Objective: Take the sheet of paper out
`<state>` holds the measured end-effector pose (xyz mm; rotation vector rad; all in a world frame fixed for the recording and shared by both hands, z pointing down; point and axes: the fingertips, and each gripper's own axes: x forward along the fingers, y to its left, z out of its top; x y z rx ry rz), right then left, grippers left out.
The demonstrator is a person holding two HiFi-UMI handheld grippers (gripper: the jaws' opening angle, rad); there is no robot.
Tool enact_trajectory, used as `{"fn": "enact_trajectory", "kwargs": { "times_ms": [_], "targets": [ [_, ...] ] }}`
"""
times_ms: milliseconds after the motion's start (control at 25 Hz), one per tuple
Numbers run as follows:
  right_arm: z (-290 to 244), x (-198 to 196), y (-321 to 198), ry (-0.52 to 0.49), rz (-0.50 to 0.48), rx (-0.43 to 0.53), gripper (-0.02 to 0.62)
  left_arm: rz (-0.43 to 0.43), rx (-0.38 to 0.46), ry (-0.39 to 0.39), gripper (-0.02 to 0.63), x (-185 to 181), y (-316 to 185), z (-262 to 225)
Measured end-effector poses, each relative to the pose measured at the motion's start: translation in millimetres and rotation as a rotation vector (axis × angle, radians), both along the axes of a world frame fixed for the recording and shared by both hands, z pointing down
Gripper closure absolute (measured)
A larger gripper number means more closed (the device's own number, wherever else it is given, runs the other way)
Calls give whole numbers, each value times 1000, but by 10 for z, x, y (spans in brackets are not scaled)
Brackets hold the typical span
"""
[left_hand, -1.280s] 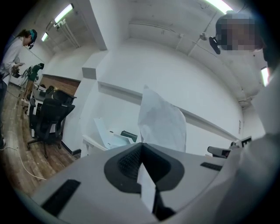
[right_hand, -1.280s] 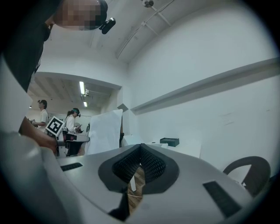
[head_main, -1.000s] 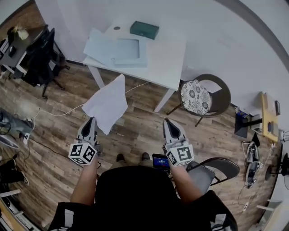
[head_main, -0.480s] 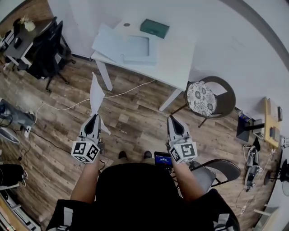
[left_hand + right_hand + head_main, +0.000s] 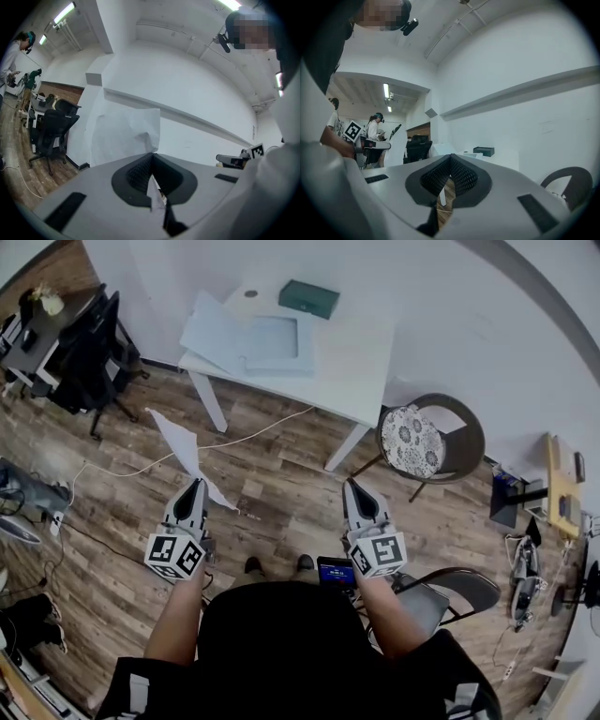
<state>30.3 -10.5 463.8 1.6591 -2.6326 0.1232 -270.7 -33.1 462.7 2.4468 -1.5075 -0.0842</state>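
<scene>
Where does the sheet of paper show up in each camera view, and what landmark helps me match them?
Head view: sheet of paper left of centre, above the floor, pinched in the left gripper.
Left gripper view: the sheet at centre, rising above the shut jaws.
Right gripper view: cannot pick it out for certain.
Shared landmark: black office chair.

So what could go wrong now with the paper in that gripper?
The left gripper pinches the sheet of paper by just one edge. The rest hangs loose in the air, so it might slip out or tear. The right gripper is shut on nothing, so it gives no help. A white cable lies across the wooden floor just ahead, and a step forward could catch it.
</scene>
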Motion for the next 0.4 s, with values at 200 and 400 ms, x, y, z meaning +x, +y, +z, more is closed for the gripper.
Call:
{"fn": "enact_trajectory", "kwargs": {
  "times_ms": [200, 400],
  "targets": [
    [2, 76, -16, -6, 12, -8, 584, 36, -10, 2, 602, 156, -27, -12],
    [33, 163, -66, -15, 20, -16, 584, 64, -27, 13, 601, 312, -56, 6]
  ]
}}
